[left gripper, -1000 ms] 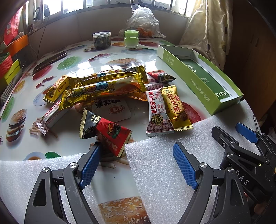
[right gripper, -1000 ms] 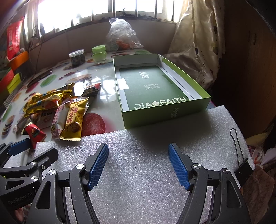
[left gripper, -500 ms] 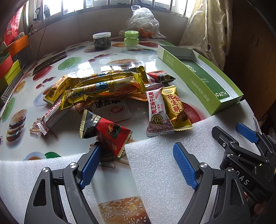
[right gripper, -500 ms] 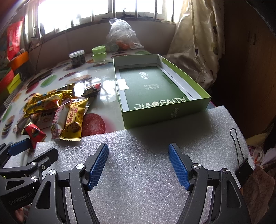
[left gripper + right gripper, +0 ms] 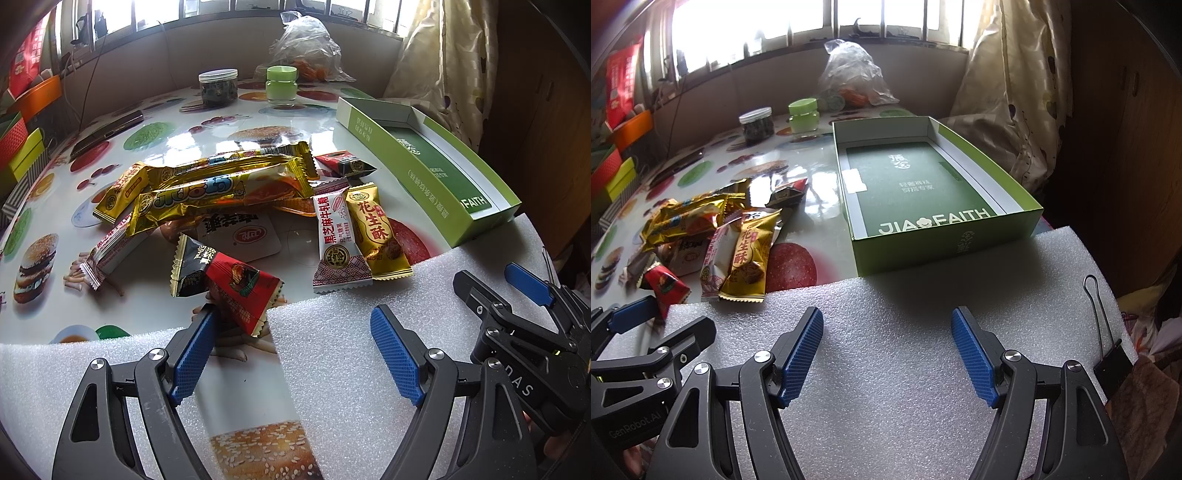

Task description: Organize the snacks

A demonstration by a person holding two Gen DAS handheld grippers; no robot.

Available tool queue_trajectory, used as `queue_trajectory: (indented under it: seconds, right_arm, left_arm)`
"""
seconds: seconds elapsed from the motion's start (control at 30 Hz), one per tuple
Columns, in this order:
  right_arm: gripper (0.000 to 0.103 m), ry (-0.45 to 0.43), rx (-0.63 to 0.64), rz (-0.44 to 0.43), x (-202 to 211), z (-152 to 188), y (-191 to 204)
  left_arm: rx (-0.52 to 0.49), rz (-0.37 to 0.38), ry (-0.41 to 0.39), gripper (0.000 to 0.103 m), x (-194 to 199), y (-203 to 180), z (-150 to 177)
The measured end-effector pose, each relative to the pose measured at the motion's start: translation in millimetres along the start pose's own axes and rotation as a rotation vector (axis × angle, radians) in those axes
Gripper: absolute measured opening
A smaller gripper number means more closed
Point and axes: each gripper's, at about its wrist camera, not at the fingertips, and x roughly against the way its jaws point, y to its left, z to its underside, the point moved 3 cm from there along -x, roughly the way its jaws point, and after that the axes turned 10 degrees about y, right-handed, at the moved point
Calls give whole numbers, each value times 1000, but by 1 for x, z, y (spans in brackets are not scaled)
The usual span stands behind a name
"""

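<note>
Nothing moved yet, judging by the layout: snack pile (image 5: 236, 206) heaped mid-desk, green box (image 5: 923, 192) bare inside, at 2 o'clock from the pile. Left gripper (image 5: 291, 350) low over the foam sheet (image 5: 354, 354) at the near edge, jaws spread wide, holding nothing. Right gripper (image 5: 886, 350) likewise wide apart and unloaded, aimed at the box's near wall.

Likely next: left gripper forward to 12 o'clock onto the red triangular packet (image 5: 236, 288), just beyond the left fingertip; closing across its puffed body rather than the crimped seam looks wisest. Then a carry toward 2 o'clock, lifting over the box wall.

Room: open glossy desk (image 5: 177, 129) beyond the pile; two jars (image 5: 218, 86) and a plastic bag (image 5: 306, 48) well apart at the far edge. Binder clip (image 5: 1108, 354) at the foam's right edge, near the right gripper.
</note>
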Motion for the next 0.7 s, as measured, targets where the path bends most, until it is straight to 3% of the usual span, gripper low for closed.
queue_trajectory:
  seconds: [0.7]
  right_arm:
    - [72,0,1,1,-2,0,1]
  left_arm:
    - [-1,-1,-1,83,0,0,0]
